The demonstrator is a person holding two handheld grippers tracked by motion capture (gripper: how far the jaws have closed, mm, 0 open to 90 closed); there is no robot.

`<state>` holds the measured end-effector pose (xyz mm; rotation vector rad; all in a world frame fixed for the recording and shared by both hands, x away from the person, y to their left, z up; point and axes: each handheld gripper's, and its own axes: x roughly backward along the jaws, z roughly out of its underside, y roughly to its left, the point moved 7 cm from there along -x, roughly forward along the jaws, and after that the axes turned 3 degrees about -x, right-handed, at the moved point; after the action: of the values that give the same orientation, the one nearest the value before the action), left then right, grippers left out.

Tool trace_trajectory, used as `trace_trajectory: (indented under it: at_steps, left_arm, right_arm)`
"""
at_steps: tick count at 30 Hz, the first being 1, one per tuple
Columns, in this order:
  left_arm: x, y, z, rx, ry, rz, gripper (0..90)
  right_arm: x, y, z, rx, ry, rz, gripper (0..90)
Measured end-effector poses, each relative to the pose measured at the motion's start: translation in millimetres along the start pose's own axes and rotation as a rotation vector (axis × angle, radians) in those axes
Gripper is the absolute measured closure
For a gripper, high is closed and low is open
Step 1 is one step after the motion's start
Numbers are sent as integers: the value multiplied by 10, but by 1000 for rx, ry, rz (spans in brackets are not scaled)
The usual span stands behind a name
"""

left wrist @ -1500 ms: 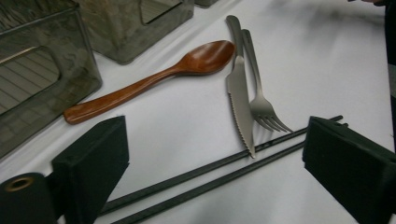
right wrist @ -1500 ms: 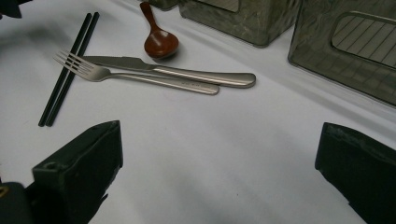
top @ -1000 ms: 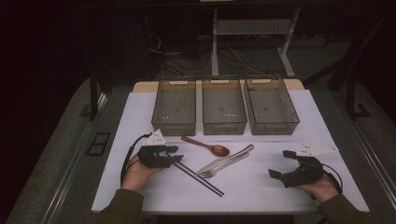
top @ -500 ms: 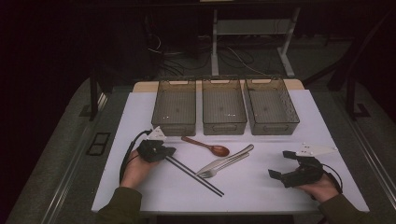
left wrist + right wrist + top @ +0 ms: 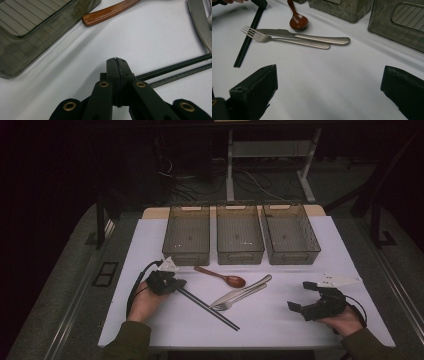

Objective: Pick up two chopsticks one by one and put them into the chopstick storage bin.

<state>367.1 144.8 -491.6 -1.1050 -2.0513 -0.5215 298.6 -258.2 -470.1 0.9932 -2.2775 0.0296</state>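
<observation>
I start from the white table, with three smoked plastic bins in a row beyond both grippers; the nearest bin sits just ahead and to the left of my left gripper.

The pair of black chopsticks is what I'm working on. They run away to the right of the left gripper, their near ends right against its right jaw. That gripper is fully closed, pads meeting at the tips. I cannot tell whether the chopstick ends are caught lower down or merely lie beside it.

I judge them light, stiff, thin and smooth: two loose rods that can roll apart or scissor. I'd take both together near one end, square across, and expect the far ends to droop and swing.

The knife and fork lie just past the chopsticks, the wooden spoon ahead.

My right gripper rests wide open, empty, well apart from the cutlery.
</observation>
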Motion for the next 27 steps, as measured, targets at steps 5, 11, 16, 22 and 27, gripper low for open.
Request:
trace_trajectory:
  at_steps: [5,11,16,22,27]
  left_arm:
    - [28,-12,22,-11,12,5,891]
    - [59,-31,50,-11,24,7,891]
    - [74,-65,98,-14,44,15,891]
    - [108,-101,131,-22,53,14,891]
    - [124,-109,154,-29,44,11,889]
  right_arm:
    - [0,-3,1,-2,2,0,11]
    - [3,-3,0,-2,0,0,11]
    - [3,-4,1,0,1,1,11]
    - [4,-4,1,-2,1,1,11]
    - [5,-6,-1,-2,0,0,11]
